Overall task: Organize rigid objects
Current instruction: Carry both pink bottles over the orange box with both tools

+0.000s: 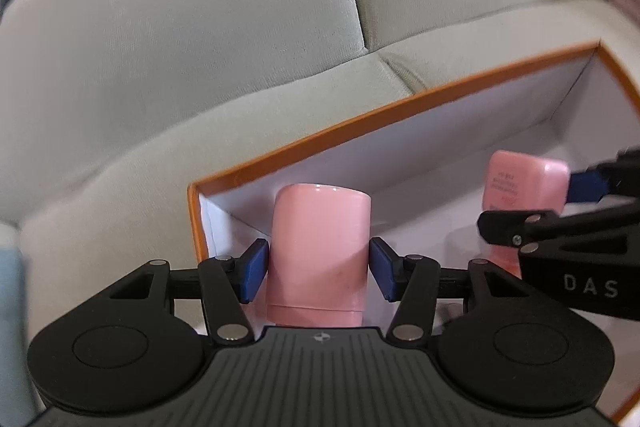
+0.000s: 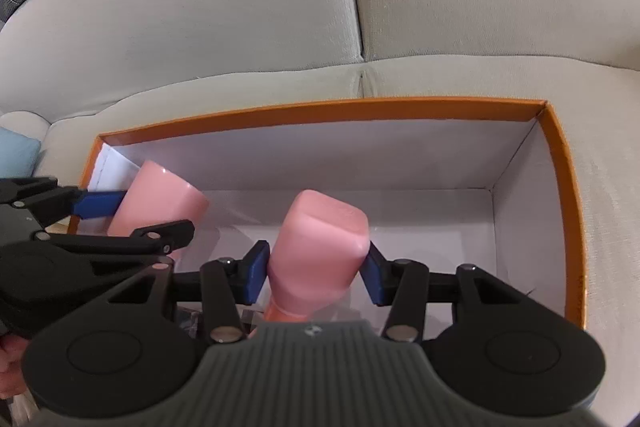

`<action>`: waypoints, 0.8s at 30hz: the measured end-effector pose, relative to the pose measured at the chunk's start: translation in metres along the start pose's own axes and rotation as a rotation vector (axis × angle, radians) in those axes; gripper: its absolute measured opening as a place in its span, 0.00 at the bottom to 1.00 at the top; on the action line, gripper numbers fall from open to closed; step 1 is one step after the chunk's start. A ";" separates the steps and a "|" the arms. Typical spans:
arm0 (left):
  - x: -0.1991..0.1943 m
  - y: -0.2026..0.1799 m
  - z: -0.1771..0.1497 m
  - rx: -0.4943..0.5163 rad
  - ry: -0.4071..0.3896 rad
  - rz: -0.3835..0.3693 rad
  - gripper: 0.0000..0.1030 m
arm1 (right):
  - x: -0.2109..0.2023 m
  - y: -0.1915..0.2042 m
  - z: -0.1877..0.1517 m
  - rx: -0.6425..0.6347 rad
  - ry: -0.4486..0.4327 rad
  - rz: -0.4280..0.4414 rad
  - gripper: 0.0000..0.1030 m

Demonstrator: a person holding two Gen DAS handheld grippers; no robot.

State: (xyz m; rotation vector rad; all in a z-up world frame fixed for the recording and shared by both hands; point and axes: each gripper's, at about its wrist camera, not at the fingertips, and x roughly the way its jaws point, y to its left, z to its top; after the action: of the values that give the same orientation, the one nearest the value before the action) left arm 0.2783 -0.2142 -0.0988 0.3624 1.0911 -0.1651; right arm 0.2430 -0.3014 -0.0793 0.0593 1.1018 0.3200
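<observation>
A pink cylindrical bottle [image 1: 319, 251] is clamped between the blue pads of the left gripper [image 1: 319, 267], at the left end of an orange-rimmed white box [image 2: 320, 109]. A pink tube [image 2: 320, 247] is pinched by the right gripper [image 2: 316, 273] near the box's middle. The box is set on a beige sofa [image 2: 200, 27].
</observation>
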 end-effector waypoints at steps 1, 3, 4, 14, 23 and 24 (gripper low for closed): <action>0.002 -0.002 0.000 0.013 0.004 0.005 0.61 | 0.002 0.000 0.000 0.001 0.004 0.002 0.49; 0.006 -0.008 -0.001 0.049 0.016 0.025 0.61 | 0.007 -0.001 0.001 0.000 0.012 0.001 0.49; 0.007 -0.010 -0.002 0.065 0.020 0.034 0.61 | 0.007 -0.001 0.001 0.001 0.014 -0.006 0.49; 0.008 -0.011 -0.014 0.108 0.027 0.072 0.66 | 0.009 -0.003 0.001 0.016 0.018 -0.015 0.49; 0.000 -0.005 -0.022 0.119 0.000 0.055 0.80 | 0.009 0.002 0.000 0.024 0.012 -0.022 0.49; -0.001 -0.003 -0.022 0.114 -0.001 0.053 0.80 | 0.008 0.002 0.000 0.026 0.012 -0.026 0.49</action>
State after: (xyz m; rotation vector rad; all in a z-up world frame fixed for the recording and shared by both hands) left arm 0.2580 -0.2092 -0.1073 0.4925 1.0725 -0.1808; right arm 0.2462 -0.2974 -0.0860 0.0667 1.1178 0.2830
